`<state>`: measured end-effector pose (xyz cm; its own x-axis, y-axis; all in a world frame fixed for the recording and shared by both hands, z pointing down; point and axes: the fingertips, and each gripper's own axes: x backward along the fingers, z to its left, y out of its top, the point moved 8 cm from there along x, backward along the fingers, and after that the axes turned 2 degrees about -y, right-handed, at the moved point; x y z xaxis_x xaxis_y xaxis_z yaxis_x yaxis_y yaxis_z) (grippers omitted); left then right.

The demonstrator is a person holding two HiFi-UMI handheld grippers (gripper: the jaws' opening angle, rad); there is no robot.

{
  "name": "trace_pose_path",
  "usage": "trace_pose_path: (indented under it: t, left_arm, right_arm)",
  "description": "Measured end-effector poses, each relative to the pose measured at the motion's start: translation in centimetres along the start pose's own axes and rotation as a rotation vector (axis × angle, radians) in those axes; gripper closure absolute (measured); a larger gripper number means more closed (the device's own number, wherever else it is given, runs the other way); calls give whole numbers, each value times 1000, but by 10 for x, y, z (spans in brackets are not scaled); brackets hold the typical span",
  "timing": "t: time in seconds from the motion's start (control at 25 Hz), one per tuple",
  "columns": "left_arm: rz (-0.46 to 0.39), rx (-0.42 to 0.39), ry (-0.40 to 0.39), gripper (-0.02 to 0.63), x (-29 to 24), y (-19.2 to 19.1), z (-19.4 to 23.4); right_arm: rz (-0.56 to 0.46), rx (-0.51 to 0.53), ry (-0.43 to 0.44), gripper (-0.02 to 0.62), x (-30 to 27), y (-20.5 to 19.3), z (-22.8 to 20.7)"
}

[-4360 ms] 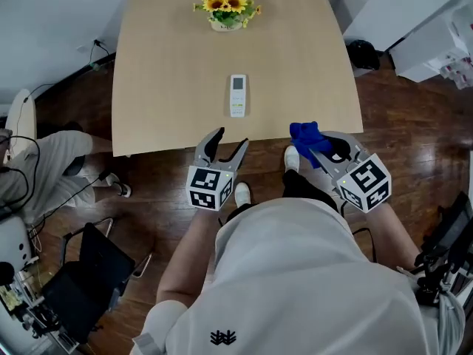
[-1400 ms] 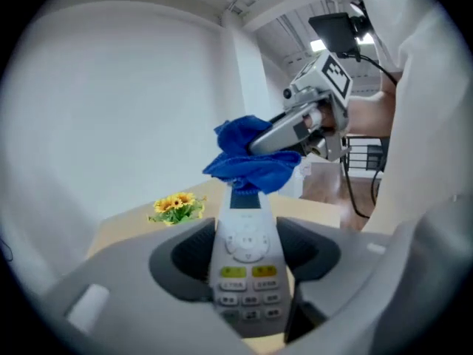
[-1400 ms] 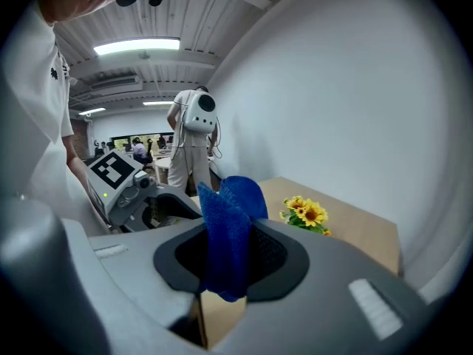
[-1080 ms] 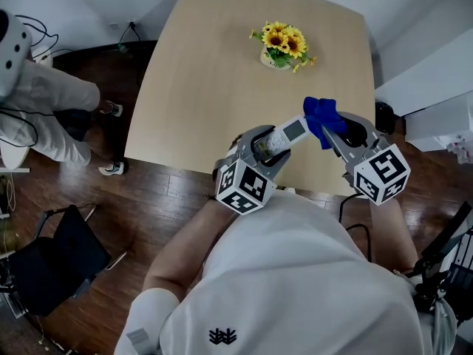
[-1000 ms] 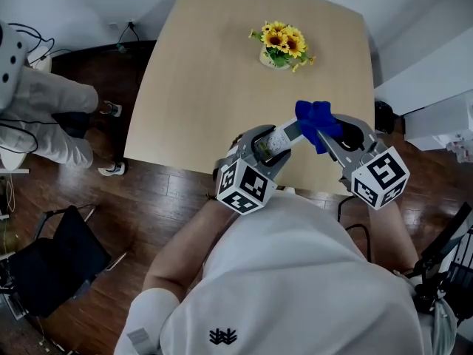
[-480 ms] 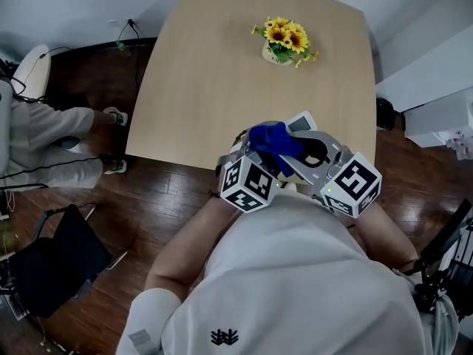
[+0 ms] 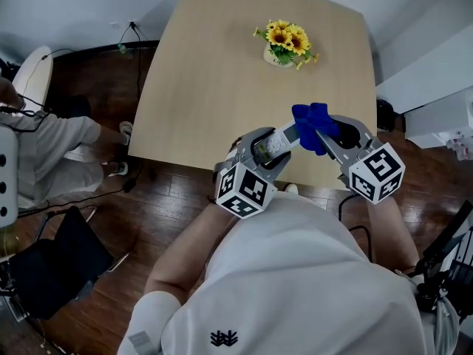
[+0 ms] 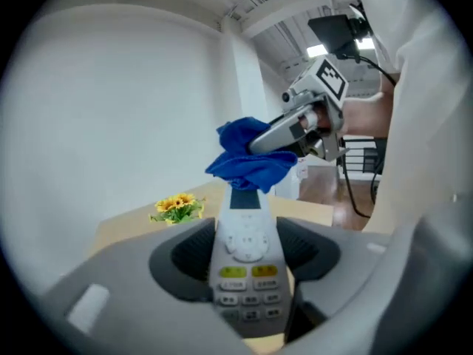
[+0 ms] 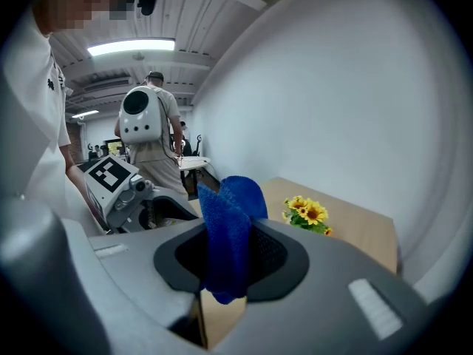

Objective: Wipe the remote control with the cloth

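Remote control (image 7: 279, 139) sits between the left gripper's (image 7: 267, 145) jaws, over the table's (image 7: 214, 65) near edge. Cloth (image 7: 314, 117), pinched in the right gripper (image 7: 329, 133), rests on the remote's far end. Flowers (image 7: 287, 41) stand on the table behind both, near its far edge.

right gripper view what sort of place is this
Probably an office or lab workspace: a strip light on an exposed ceiling, a person wearing a white backpack, and a desk behind.

cloth (image 7: 313, 117): blue | remote control (image 8: 244, 237): white, two yellow buttons (image 8: 233, 271) | flowers (image 7: 287, 38): yellow | table (image 7: 214, 72): pale wood grain
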<state>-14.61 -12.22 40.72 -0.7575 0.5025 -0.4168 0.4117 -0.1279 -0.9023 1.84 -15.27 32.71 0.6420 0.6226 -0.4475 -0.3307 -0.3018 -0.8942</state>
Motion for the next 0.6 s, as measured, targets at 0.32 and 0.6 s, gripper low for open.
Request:
trace_pose_path:
  t: [0.32,0.6]
  left_arm:
    - [1,-6,-20,330,-1,0,-5]
    - [10,-22,-50,330,-11,3,-11]
  right_arm:
    - [-28,-4,-55,506,21,6,-2]
    - [-81,13,174,506,4,19,63]
